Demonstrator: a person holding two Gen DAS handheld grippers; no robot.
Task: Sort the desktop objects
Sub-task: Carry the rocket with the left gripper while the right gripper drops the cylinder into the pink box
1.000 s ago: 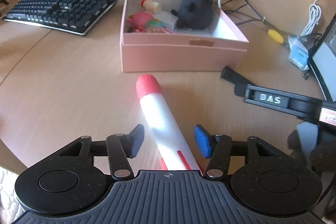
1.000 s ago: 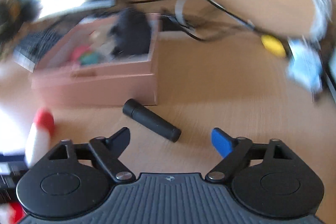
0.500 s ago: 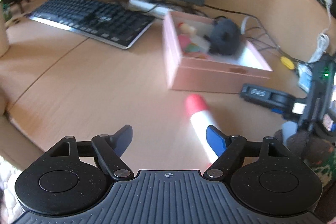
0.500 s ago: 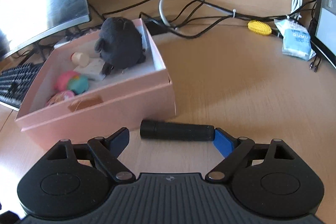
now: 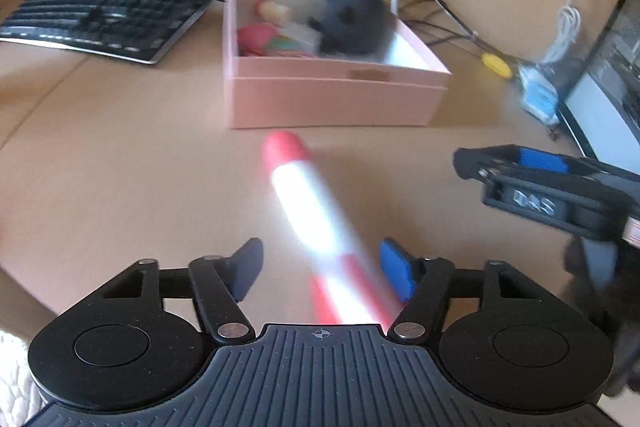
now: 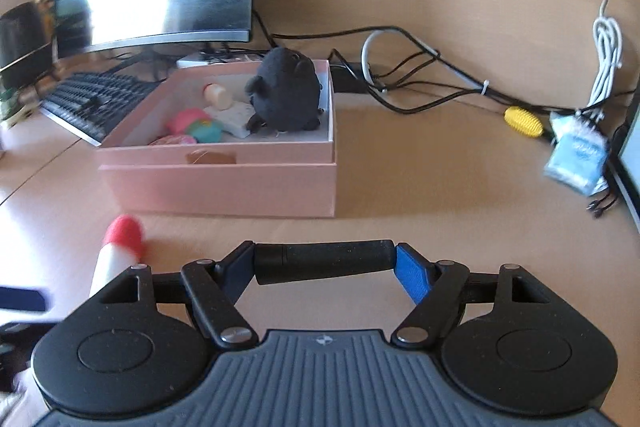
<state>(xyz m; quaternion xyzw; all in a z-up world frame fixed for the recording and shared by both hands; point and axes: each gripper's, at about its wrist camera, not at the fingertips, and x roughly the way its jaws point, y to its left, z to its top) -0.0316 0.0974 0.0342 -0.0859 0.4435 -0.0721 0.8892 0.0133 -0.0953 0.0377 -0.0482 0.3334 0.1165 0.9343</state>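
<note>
While the left tool [image 5: 320, 273] closes around the rocket [image 5: 316, 223], the right tool [image 6: 325, 269] clamps the black cylinder [image 6: 324, 261] endwise.

Both wrist views low, near desk, angled down – share pink box [image 5: 336, 99] [image 6: 224, 183].

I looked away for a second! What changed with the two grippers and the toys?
The right gripper came onto the black cylinder, now crosswise between its closing jaws. The left gripper is closing around the red-and-white foam rocket, which hasn't left the desk. The pink box and its toys stayed put.
</note>
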